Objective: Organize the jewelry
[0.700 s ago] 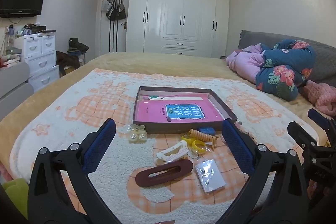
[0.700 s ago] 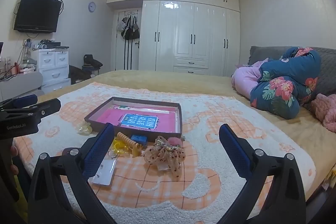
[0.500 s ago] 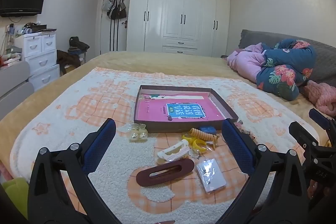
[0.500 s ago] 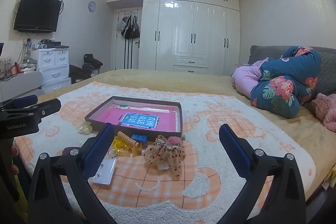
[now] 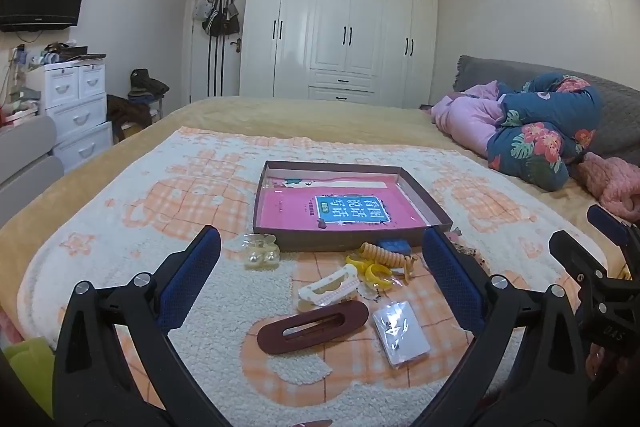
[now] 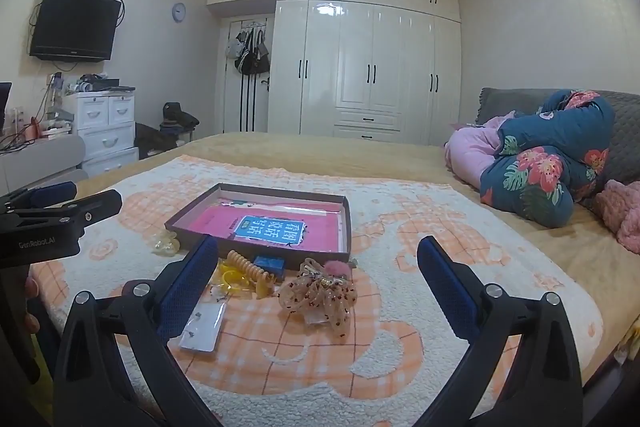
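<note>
A shallow brown box (image 5: 352, 240) with a pink booklet (image 5: 340, 211) inside lies on the blanket; it also shows in the right wrist view (image 6: 256, 245). In front of it lie a dark red hair clip (image 5: 312, 329), a white clip (image 5: 328, 289), yellow rings (image 5: 374, 269), an orange spiral tie (image 5: 384, 255), a blue piece (image 5: 394, 247), pearl earrings (image 5: 262, 257) and a clear packet (image 5: 400, 337). A beige dotted scrunchie (image 6: 320, 297) lies nearest the right gripper. My left gripper (image 5: 320, 283) is open and empty above the clips. My right gripper (image 6: 318, 285) is open and empty.
The items lie on a white and orange blanket (image 5: 120, 227) on a bed. Folded quilts (image 5: 536, 143) are piled at the right. White drawers (image 5: 76, 107) stand left of the bed, wardrobes (image 5: 340, 35) behind. The other gripper shows at each view's edge.
Both views have crept slightly forward and down toward the items. Nothing was taken or let go.
</note>
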The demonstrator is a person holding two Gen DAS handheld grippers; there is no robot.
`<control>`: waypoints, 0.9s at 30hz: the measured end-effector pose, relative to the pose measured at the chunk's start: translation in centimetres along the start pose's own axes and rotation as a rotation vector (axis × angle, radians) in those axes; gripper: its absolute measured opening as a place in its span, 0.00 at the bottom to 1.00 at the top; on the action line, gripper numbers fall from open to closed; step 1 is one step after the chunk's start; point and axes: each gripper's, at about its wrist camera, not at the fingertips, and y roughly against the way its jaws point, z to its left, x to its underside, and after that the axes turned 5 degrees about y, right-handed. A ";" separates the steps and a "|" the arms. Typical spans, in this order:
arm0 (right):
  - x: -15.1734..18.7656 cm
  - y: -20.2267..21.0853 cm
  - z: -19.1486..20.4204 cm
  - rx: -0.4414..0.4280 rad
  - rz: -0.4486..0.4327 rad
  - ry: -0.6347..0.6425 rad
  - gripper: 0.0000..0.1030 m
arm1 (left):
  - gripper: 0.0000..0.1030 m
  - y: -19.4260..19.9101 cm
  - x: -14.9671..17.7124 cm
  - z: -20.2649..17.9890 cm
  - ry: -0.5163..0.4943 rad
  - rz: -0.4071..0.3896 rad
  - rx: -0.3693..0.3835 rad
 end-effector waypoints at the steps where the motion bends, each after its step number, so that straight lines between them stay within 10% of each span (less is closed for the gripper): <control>1: 0.0 0.0 0.0 0.002 -0.002 -0.001 0.94 | 0.90 -0.1 0.1 -0.2 -0.001 -0.001 -0.002; 27: -0.4 0.8 -0.3 0.009 -0.024 -0.001 0.94 | 0.90 -0.3 0.3 -0.5 -0.003 0.001 -0.001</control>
